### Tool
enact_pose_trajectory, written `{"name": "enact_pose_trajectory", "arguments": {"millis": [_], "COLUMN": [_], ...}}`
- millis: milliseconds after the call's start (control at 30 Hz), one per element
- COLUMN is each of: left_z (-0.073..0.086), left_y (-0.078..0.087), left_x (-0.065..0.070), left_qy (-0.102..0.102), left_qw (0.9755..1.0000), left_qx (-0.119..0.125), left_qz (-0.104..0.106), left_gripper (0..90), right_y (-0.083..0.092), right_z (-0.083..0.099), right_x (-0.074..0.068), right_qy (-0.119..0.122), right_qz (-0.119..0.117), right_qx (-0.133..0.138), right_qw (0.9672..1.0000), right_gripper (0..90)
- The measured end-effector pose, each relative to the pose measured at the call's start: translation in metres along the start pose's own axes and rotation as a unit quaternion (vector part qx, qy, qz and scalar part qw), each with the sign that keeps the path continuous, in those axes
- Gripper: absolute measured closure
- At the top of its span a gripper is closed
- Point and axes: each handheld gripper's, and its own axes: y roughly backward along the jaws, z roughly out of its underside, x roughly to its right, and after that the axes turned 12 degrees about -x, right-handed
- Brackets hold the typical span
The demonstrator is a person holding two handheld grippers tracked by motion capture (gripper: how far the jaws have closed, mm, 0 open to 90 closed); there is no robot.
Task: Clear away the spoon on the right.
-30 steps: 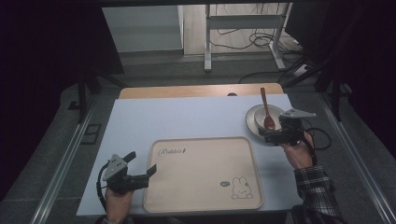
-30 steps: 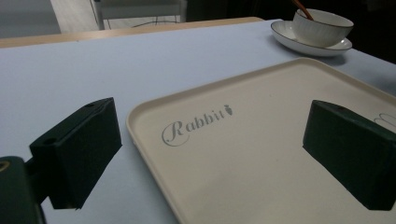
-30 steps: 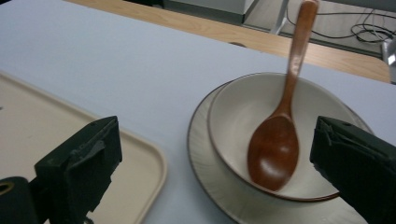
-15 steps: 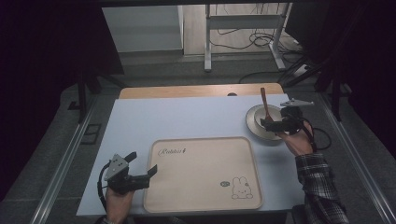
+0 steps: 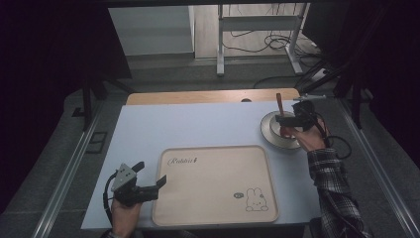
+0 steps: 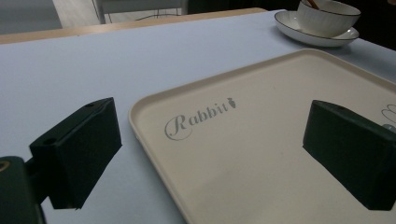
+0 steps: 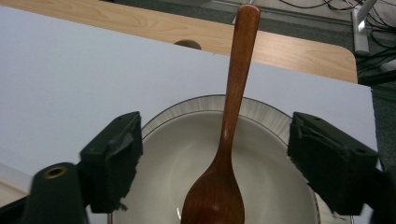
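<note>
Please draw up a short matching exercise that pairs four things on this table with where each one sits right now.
Things:
1. wooden spoon
2. bowl
3. tray
4. saucer

Places:
A. under the bowl, at the table's far right
B. lying in the bowl, handle pointing to the table's far edge
C. flat at the table's near edge, a rabbit printed on it
D. below the right hand-held gripper, whose jaws stand to either side of the spoon without touching it

Pairs: 1-B, 2-D, 3-C, 4-A
</note>
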Motion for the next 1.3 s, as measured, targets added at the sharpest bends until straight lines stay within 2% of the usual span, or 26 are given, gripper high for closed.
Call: {"name": "enact_pose_trajectory", "arguments": {"millis": [167, 200, 333, 467, 600, 667, 767, 833, 867, 1000, 1300], "left_z": [0.000, 0.000, -0.001, -0.001, -0.001, -0.001, -0.001, -0.001, -0.001, -0.001, -0.001], "left_y": [0.000, -0.001, -0.001, -0.001, -0.002, -0.002, -0.003, -0.003, -0.003, -0.004, -0.003], "left_x": [0.001, 0.001, 0.002, 0.002, 0.002, 0.003, 0.003, 0.003, 0.003, 0.005, 0.004], "left_qy": [-0.003, -0.005, -0.008, -0.009, -0.010, -0.011, -0.012, -0.011, -0.012, -0.018, -0.015], "left_qw": [1.0000, 1.0000, 1.0000, 0.9999, 0.9999, 0.9999, 0.9999, 0.9999, 0.9999, 0.9998, 0.9999], "left_qx": [-0.003, -0.004, -0.005, -0.006, -0.008, -0.009, -0.009, -0.008, -0.008, -0.011, -0.004], "left_qz": [0.000, 0.000, 0.001, 0.002, 0.004, 0.005, 0.005, 0.006, 0.008, 0.008, 0.006], "left_gripper": [3.8, 3.8, 3.8, 3.9, 3.9, 3.9, 4.0, 4.0, 4.0, 4.0, 4.0], "right_y": [-0.005, -0.007, -0.010, -0.020, -0.027, -0.034, -0.039, -0.040, -0.042, -0.042, -0.032], "right_z": [-0.007, -0.012, -0.018, -0.027, -0.031, -0.035, -0.036, -0.036, -0.036, -0.036, -0.040], "right_x": [0.002, 0.002, 0.003, 0.004, 0.003, 0.002, 0.003, 0.003, 0.003, 0.003, 0.002], "right_qy": [0.006, 0.009, 0.008, 0.015, 0.019, 0.024, 0.027, 0.027, 0.030, 0.033, 0.031], "right_qz": [0.005, 0.010, 0.022, 0.031, 0.039, 0.048, 0.053, 0.053, 0.048, 0.042, 0.025], "right_qx": [-0.006, -0.006, -0.010, -0.024, -0.030, -0.042, -0.057, -0.059, -0.064, -0.070, -0.062], "right_qw": [1.0000, 0.9999, 0.9997, 0.9991, 0.9986, 0.9977, 0.9966, 0.9965, 0.9964, 0.9961, 0.9973], "right_gripper": [28.5, 32.9, 39.2, 48.5, 53.6, 61.0, 66.1, 68.2, 74.2, 78.8, 79.4]}}
